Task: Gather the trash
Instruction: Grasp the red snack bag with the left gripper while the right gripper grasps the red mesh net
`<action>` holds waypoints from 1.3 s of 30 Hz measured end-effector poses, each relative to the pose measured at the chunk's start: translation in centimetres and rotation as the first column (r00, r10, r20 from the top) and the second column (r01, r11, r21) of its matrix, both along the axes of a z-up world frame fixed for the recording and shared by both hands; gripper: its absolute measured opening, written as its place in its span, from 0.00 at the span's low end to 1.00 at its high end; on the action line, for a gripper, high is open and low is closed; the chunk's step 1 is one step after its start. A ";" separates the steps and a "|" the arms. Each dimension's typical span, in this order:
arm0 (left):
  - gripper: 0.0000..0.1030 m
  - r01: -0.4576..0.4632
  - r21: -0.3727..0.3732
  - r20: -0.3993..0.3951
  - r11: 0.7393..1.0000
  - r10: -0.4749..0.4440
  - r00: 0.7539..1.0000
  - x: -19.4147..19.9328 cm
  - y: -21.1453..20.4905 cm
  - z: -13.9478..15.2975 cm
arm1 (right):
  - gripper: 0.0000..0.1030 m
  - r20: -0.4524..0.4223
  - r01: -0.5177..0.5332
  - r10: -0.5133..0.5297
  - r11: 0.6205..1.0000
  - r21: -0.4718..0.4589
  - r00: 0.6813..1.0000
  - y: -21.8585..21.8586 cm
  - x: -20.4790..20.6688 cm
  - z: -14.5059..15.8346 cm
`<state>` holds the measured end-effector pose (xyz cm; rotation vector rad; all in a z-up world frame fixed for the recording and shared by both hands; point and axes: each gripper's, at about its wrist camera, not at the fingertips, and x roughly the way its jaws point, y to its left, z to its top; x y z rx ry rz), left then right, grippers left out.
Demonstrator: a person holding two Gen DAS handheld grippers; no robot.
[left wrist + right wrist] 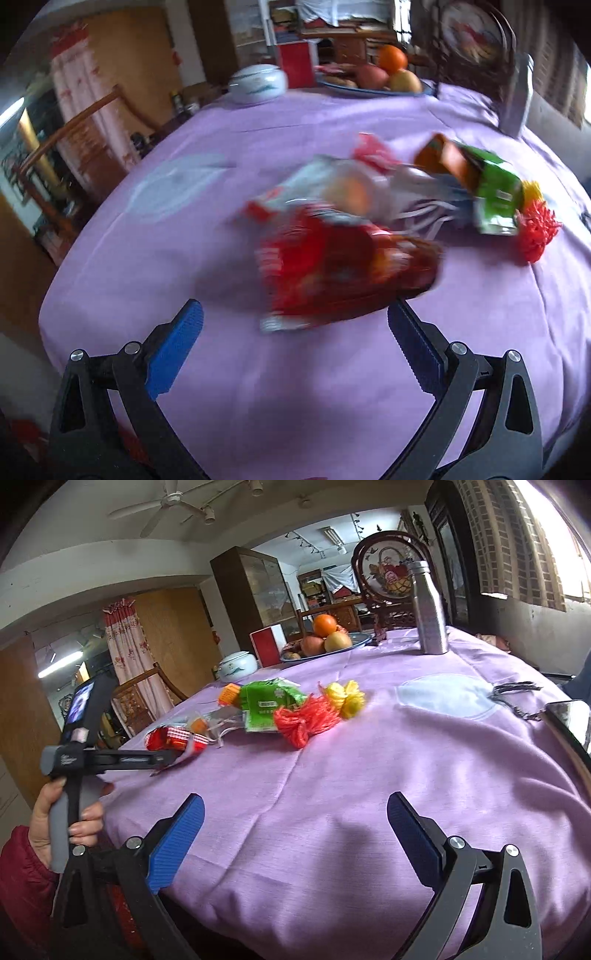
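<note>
Currently: trash collection at an early stage, no item secured.

Both claws stand wide apart and empty: the left claw (295, 325) is just short of the red snack wrapper (343, 266), whose near edge lies between its blue pads, and the right claw (295, 812) hovers over bare purple tabletop (369, 775), well apart from the litter. All visible trash remains on the tabletop in one loose cluster: the red snack wrapper, a green packet (269, 701), an orange carton (229, 693), and red (303, 720) and yellow (345, 696) net scraps. No bin or bag for the trash appears in either view. The left wrist view is motion-blurred, so the pale wrappers (332, 188) behind the red one cannot be identified, and actual contact between pad and wrapper cannot be confirmed.
</note>
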<state>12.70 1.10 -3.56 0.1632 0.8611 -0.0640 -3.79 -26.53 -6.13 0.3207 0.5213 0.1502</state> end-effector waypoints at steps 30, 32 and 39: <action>0.94 0.047 -0.293 -0.104 0.955 -0.080 0.991 4.5 -0.6 -1.5 | 0.94 -0.099 -0.065 0.054 0.992 -0.109 0.994 2.5 6.9 3.4; 0.94 0.032 -0.312 -0.103 0.950 -0.067 0.992 4.7 -0.1 -1.5 | 0.94 -0.131 -0.068 0.057 0.994 -0.088 0.990 2.0 8.8 3.6; 0.90 0.033 -0.341 -0.092 0.939 -0.068 0.993 4.5 0.4 -1.3 | 0.84 -0.249 -0.062 0.065 0.998 0.017 0.966 1.1 14.0 2.2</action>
